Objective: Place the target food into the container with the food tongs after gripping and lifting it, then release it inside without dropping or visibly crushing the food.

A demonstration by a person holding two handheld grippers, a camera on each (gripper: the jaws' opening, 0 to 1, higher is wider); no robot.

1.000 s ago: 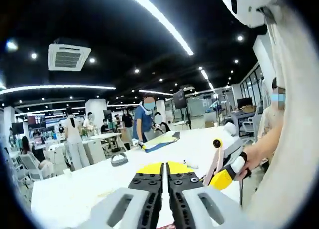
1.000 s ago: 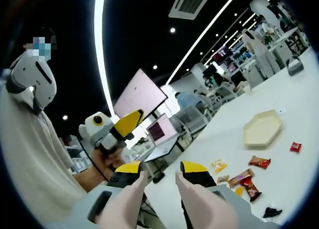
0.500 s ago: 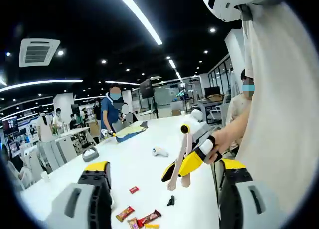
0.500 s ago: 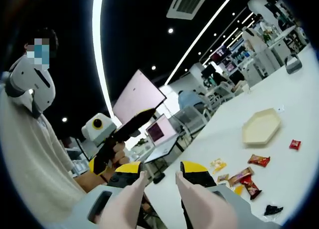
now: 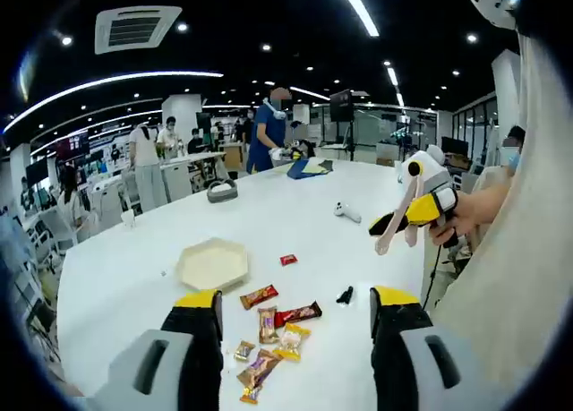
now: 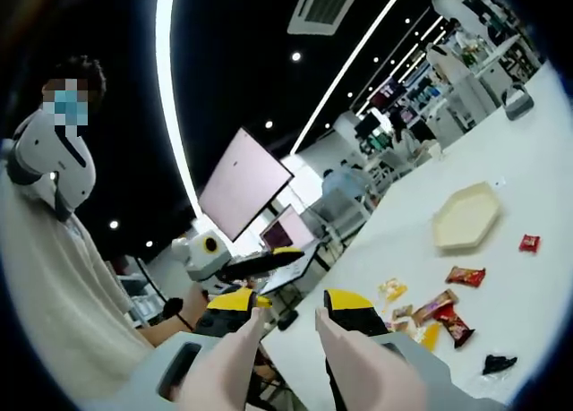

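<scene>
In the left gripper view, the left hand-held gripper (image 5: 295, 321) stands wide open with nothing between its yellow-tipped jaws. Just beyond and between them, a loose cluster of wrapped snacks (image 5: 269, 335) lies on the white tabletop (image 5: 134, 277): gold and brown packets nearest, then a dark red bar (image 5: 298, 313) and a brown-red bar (image 5: 259, 295) a little farther out. A small black object (image 5: 344, 295) sits beside the cluster to the right. Farther on, a small red packet (image 5: 287, 260) lies apart from the others, and to its left rests the pale hexagonal tray (image 5: 212, 263), with no food visible in it. To the right, above the tabletop's edge, a hand (image 5: 466, 218) holds the right hand-held gripper (image 5: 394, 241) in the air, its pale tong-like fingers (image 5: 385, 243) pointing downward. Well beyond, a white object (image 5: 346, 212) and a grey one (image 5: 221, 191) lie on the tabletop, and people stand at the far end of the room.

In the right gripper view, the right hand-held gripper (image 6: 285, 326) has its jaws slightly parted, gripping nothing. Past them to the left, the left hand-held gripper (image 6: 260, 261) is held up in the air. Farther right the same snacks (image 6: 430, 312) are spread on the tabletop (image 6: 501, 295), with the hexagonal tray (image 6: 466, 218) beyond them.
</scene>
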